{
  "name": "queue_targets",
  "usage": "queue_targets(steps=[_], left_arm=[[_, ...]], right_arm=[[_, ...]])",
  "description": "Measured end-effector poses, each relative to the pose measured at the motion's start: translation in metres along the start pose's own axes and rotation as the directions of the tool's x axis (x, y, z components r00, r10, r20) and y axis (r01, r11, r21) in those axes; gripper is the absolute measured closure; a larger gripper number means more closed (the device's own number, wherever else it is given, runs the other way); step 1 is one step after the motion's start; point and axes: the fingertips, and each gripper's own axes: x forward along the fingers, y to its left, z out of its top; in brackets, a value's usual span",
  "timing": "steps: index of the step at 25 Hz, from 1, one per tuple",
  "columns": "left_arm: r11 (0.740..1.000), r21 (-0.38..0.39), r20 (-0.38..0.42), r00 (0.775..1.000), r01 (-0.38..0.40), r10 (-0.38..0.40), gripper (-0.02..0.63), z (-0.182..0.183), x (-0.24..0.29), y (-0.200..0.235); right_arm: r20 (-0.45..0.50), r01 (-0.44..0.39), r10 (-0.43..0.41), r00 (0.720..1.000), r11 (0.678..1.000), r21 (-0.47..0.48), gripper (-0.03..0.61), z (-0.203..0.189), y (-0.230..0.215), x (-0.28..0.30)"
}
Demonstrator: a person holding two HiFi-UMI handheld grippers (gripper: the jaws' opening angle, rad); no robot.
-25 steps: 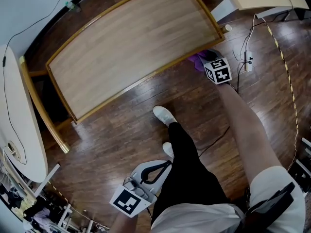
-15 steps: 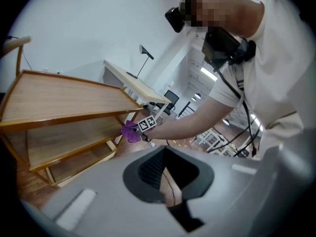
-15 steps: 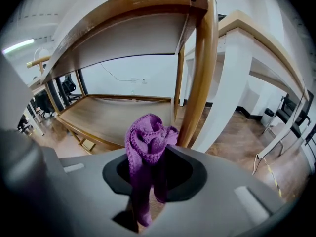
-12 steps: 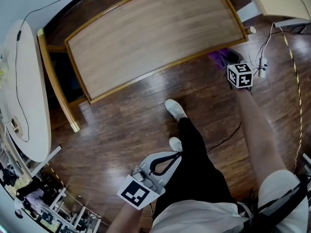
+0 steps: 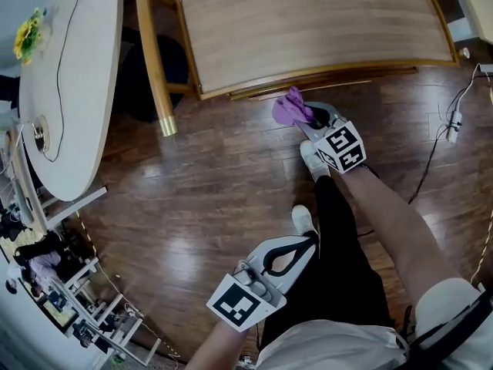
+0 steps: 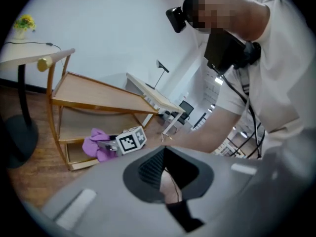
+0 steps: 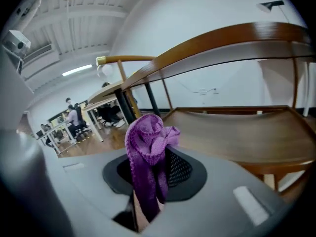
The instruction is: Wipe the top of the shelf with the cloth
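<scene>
Right now the cloth [image 5: 290,108], purple and bunched, sits just in front of the shelf [image 5: 308,21], off its top and below the level of the front rim. It does not touch the top board.

- Right gripper [image 5: 306,119]: jaws clenched on the cloth. In the right gripper view a strip of the cloth [image 7: 147,147] runs down between the pads and the rest blooms out above them. The shelf's top rim [image 7: 232,36] arcs overhead there and a lower board [image 7: 242,132] lies beyond the jaws, at about their height.
- Marker cube [image 5: 343,146] rides on that gripper, on the side away from the shelf.
- In the left gripper view the cloth hangs low against the shelf's front, near its bottom tiers.
- Shelf top: pale wood grain with a darker rim, bare.
- Left gripper [image 5: 304,245]: held well back from the shelf, down by the person's legs. Its jaws are drawn together with nothing between them; only the person's leg shows behind.
- Person's white shoes [image 5: 313,160] stand on the dark wood floor [image 5: 208,199], the nearer one just short of the shelf front.
- Round white table [image 5: 77,106] stands beside the shelf's left end, a cable trailing over it and yellow flowers [image 5: 25,37] at its far edge.
</scene>
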Motion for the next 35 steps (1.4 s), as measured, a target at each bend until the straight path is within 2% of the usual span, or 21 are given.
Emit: queue_targets(steps=[2, 5, 9, 12, 18, 23, 28, 35], left_arm=[[0.999, -0.014, 0.01, 0.999, -0.039, 0.039, 0.597, -0.008, -0.018, 0.005], [0.995, -0.041, 0.032, 0.995, -0.093, 0.094, 0.597, -0.015, -0.041, 0.012], [0.986, -0.081, 0.059, 0.986, -0.149, 0.154, 0.597, -0.022, -0.064, 0.023], [0.983, -0.092, 0.068, 0.984, -0.16, 0.166, 0.597, -0.026, -0.071, 0.026], [0.988, -0.101, 0.06, 0.99, -0.119, 0.125, 0.597, -0.027, -0.06, 0.026], [0.997, -0.037, 0.036, 0.997, -0.061, 0.062, 0.597, -0.014, -0.04, 0.023], [1.0, -0.008, -0.004, 1.0, -0.01, 0.01, 0.597, -0.006, -0.02, 0.02], [0.997, 0.024, -0.045, 0.997, 0.071, -0.07, 0.597, 0.004, 0.014, 0.011]], right_arm=[[-0.004, -0.066, 0.066, 0.998, 0.997, -0.039, 0.484, 0.008, 0.038, 0.042], [-0.017, -0.119, 0.118, 0.993, 0.99, -0.081, 0.483, 0.017, 0.073, 0.091], [-0.056, -0.143, 0.137, 0.989, 0.982, -0.122, 0.483, 0.012, 0.091, 0.135], [-0.11, -0.152, 0.133, 0.985, 0.972, -0.178, 0.483, -0.002, 0.088, 0.154], [-0.164, -0.098, 0.061, 0.985, 0.968, -0.229, 0.483, -0.015, 0.05, 0.141], [-0.168, -0.031, -0.005, 0.986, 0.977, -0.212, 0.483, -0.023, 0.01, 0.107], [-0.182, 0.041, -0.079, 0.98, 0.978, -0.205, 0.483, -0.035, -0.036, 0.067], [-0.207, 0.151, -0.193, 0.959, 0.968, -0.202, 0.483, -0.054, -0.11, 0.001]])
